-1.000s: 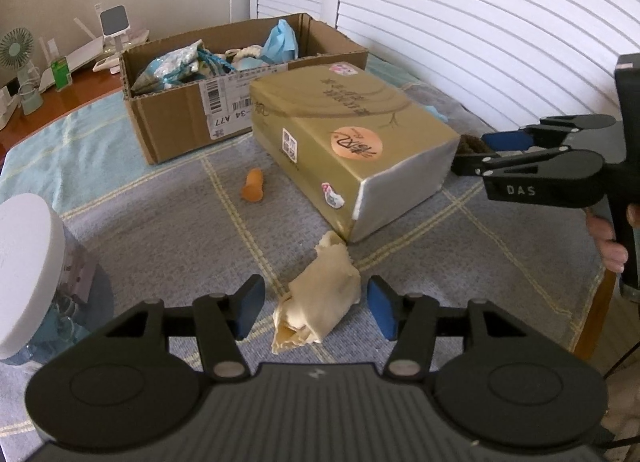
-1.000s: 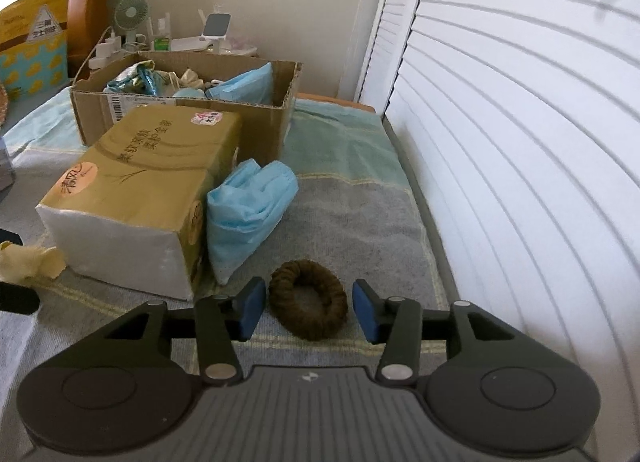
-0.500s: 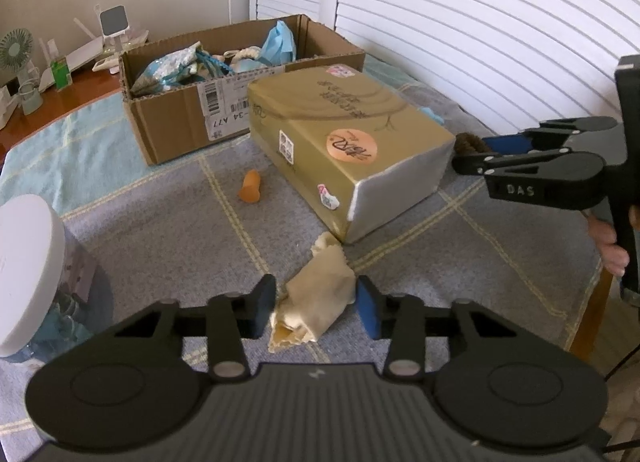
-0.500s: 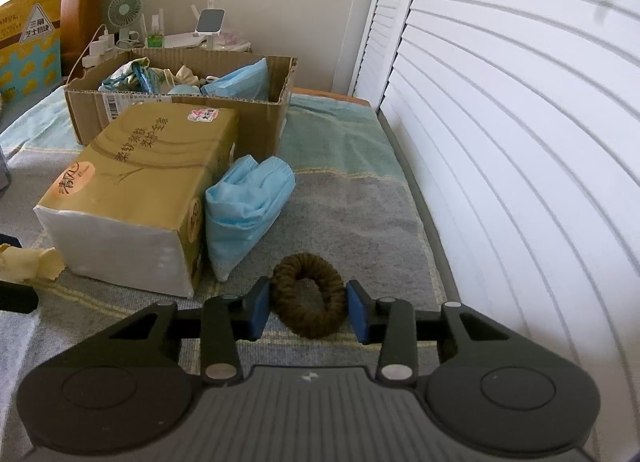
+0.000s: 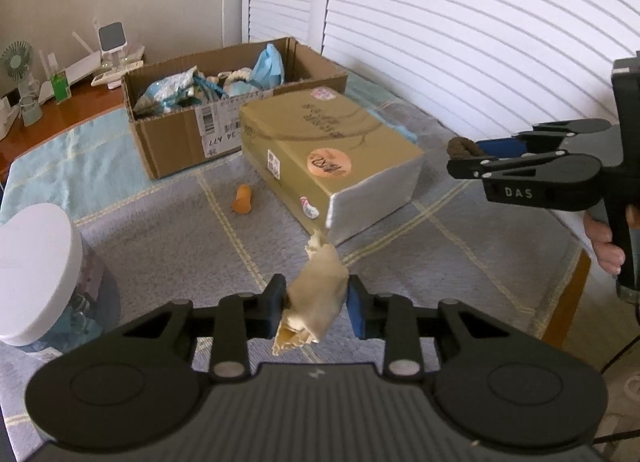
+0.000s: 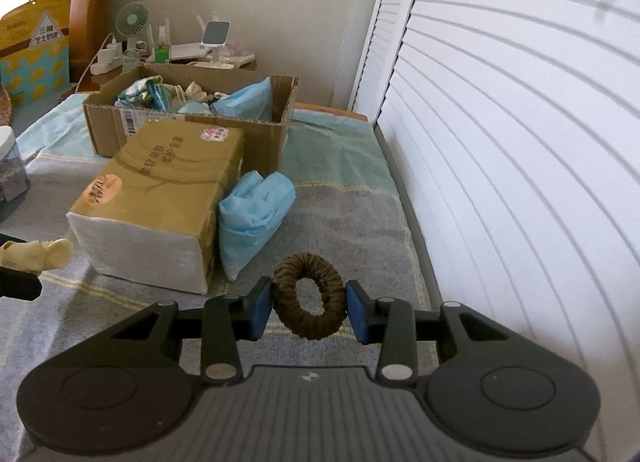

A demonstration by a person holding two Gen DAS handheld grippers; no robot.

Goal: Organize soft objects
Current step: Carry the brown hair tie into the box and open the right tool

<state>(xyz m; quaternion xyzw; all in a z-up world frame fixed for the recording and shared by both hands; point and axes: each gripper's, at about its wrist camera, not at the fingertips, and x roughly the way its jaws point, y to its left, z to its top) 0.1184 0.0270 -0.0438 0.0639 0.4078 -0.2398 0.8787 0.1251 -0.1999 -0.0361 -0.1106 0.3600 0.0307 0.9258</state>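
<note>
Btwn your L gripper [image 5: 316, 304] pads: beige cloth [image 5: 314, 302], jaws closing, pinched | R gripper [image 6: 308, 308] clamps brown hair tie [image 6: 308, 296] | cardboard box [image 6: 188, 130] ahead, past tissue pack [image 6: 156, 190]

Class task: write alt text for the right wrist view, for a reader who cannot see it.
The right gripper is shut on a brown hair scrunchie, above a grey cloth. Beyond lie a blue face mask against a gold tissue pack, and an open cardboard box of soft items.
</note>
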